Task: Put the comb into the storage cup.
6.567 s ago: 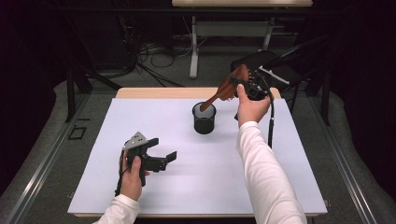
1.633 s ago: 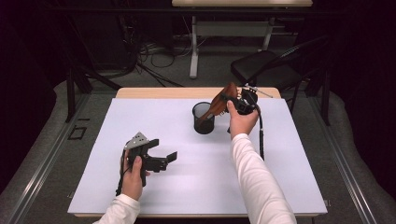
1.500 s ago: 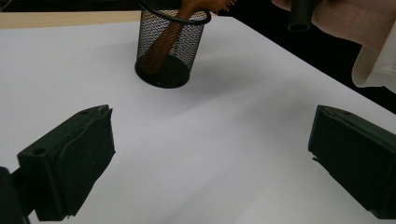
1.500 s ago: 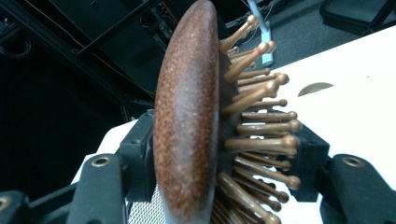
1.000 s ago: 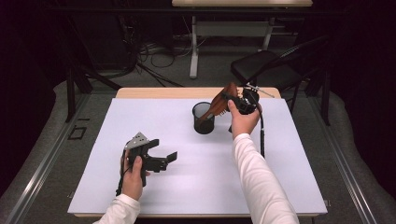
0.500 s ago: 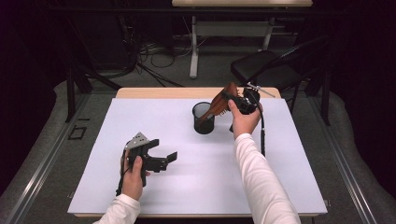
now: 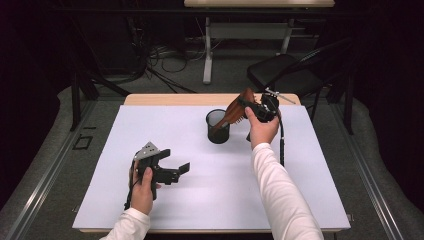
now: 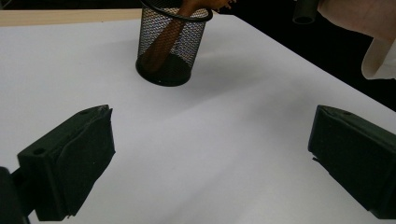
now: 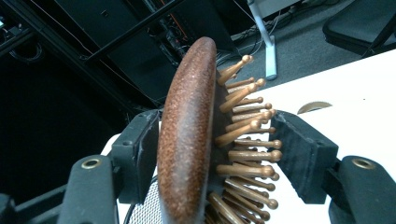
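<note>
A brown wooden hairbrush [image 7: 238,108] leans with its handle down inside a black mesh cup [image 7: 218,128] at the back middle of the table. My right gripper [image 7: 247,105] is shut on the brush head. In the right gripper view one pad lies on the brush's back [image 9: 187,140] and the other meets the bristle tips; the jaws have just been closing with the head between them. My left gripper [image 7: 175,161] rests low at the front left, open, with nothing between its jaws [image 8: 210,158]. The left gripper view shows the cup [image 8: 172,56] ahead with the handle [image 8: 161,43] inside.
A white sheet [image 7: 300,175] covers the tabletop, with a strip of wood [image 7: 170,99] along its far edge. A dark chair [image 7: 285,75] stands behind the table's right corner. Cables and a desk leg lie on the floor beyond.
Since the oldest frame the right hand has shifted slightly left and the brush stands steeper in the cup. Over the last second nothing has visibly moved.
</note>
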`<state>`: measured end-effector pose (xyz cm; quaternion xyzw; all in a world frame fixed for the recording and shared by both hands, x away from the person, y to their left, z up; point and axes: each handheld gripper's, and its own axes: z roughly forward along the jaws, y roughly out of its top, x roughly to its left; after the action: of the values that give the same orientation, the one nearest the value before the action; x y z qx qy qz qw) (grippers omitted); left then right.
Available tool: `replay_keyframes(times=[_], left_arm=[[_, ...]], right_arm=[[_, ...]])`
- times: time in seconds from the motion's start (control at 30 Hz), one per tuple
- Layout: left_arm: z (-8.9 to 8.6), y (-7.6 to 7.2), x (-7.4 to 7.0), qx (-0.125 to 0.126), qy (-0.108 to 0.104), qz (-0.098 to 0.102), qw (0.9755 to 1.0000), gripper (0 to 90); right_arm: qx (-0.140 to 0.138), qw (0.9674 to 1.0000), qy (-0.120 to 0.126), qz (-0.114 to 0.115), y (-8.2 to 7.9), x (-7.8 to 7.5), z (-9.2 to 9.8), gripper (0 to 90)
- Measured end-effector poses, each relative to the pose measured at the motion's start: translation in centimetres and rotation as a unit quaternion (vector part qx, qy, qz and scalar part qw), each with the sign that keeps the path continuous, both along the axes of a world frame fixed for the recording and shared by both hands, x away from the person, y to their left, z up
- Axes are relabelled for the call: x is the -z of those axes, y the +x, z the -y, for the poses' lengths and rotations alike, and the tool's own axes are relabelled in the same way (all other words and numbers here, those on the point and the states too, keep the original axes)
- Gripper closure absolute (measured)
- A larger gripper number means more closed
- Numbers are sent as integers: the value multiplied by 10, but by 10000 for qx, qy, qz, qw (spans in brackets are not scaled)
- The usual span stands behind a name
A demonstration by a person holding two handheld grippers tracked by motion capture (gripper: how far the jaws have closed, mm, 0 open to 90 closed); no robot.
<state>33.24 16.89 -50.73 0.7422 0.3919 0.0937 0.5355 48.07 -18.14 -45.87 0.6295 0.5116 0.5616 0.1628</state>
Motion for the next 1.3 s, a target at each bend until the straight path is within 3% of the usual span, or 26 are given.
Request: replay_keyframes(times=[0.77,0.97,1.03,1.2,1.3], left_arm=[[1,0,2,16,35,-24,10000,3],[1,1,2,19,50,-19,10000,3],[0,1,2,22,55,-16,10000,3],[0,0,1,-3,32,-4,10000,3],[0,0,1,1,44,-7,10000,3]], right_arm=[[41,9998,1,212,-5,-15,13,322],[4,9995,40,311,-5,-20,17,338],[-37,9989,9,468,-5,-20,19,346],[-46,9973,134,726,-6,-24,22,355],[-82,9973,278,674,-7,-25,24,355]])
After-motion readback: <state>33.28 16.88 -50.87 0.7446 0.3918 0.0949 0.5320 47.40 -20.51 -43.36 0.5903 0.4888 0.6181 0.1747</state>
